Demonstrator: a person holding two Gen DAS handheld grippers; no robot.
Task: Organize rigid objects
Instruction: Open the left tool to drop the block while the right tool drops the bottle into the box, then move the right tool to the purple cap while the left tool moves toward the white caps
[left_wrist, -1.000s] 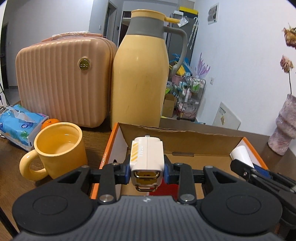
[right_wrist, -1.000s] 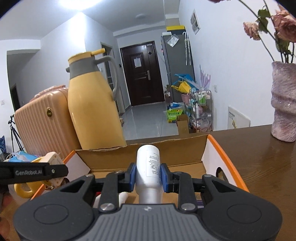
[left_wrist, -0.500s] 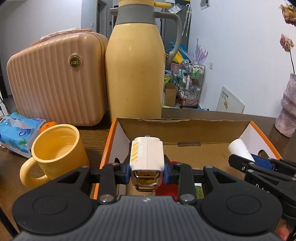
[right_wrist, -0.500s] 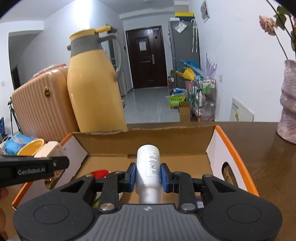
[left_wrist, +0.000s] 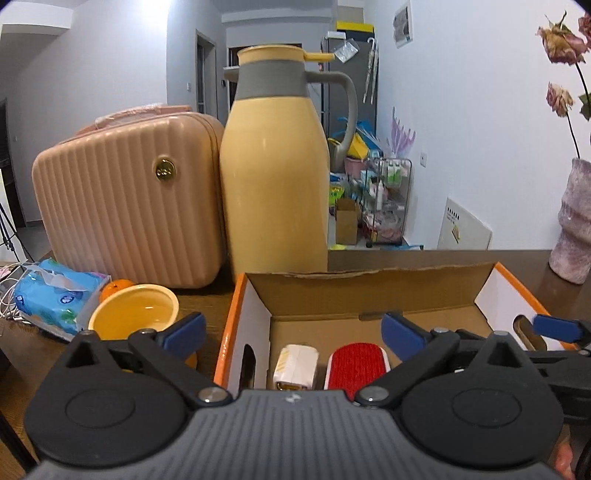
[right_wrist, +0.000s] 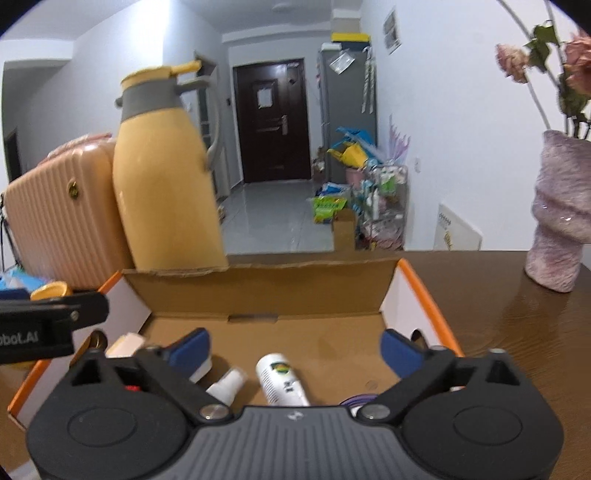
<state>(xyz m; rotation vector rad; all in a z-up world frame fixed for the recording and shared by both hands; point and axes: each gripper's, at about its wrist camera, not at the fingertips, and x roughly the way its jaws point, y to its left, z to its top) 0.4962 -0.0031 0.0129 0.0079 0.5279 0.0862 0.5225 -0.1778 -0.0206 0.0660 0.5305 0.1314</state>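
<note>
An open cardboard box (left_wrist: 369, 295) with orange rims sits on the brown table. My left gripper (left_wrist: 293, 330) is open and empty above its left part. Below it on the box floor lie a white and yellow charger (left_wrist: 295, 367) and a red-faced brush (left_wrist: 356, 363). My right gripper (right_wrist: 295, 343) is open and empty above the same box (right_wrist: 266, 291). A white bottle (right_wrist: 282, 380) lies on the box floor below it, beside a smaller white bottle (right_wrist: 227, 384). The charger (right_wrist: 123, 345) shows at the left there.
A tall yellow thermos jug (left_wrist: 277, 177) and a pink ribbed case (left_wrist: 129, 206) stand behind the box. A yellow mug (left_wrist: 135, 314), an orange and a blue tissue pack (left_wrist: 55, 295) lie left. A pink vase (right_wrist: 561, 214) with dried flowers stands right.
Both grippers opened. The left let go of the charger and the right let go of the white bottle; both objects now lie on the box floor. Both grippers rose and drew back.
</note>
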